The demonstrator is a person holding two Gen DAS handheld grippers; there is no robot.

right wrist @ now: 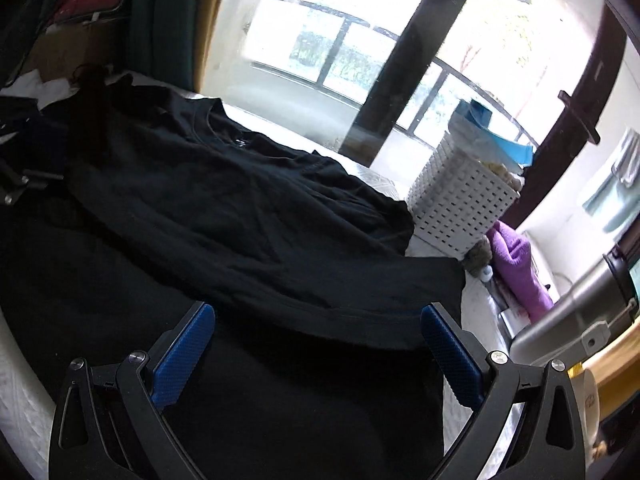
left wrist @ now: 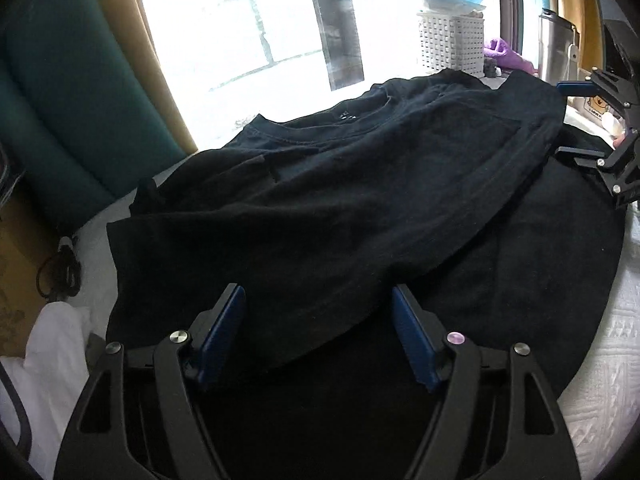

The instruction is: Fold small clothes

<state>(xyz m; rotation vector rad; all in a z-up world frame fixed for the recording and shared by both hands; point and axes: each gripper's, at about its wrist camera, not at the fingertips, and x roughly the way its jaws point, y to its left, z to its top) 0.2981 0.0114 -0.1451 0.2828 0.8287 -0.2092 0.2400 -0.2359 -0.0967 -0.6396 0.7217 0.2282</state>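
Your black T-shirt lies spread over a dark round cloth on the white quilted bed, collar toward the window, one side folded in over the body. Its hem edge crosses just ahead of both grippers. Beyond the shirt, against the glass, stands a white lattice basket holding a blue-and-white packet and some pale things you cannot make out; purple cloth lies just beside it, and a steel flask nearer you. Your left gripper has its jaws partly apart, straddling the hem, pads not pressing. Your right gripper stands wide, nothing held, at the shirt's corner. Bare quilt shows only beyond the cloth's rim.
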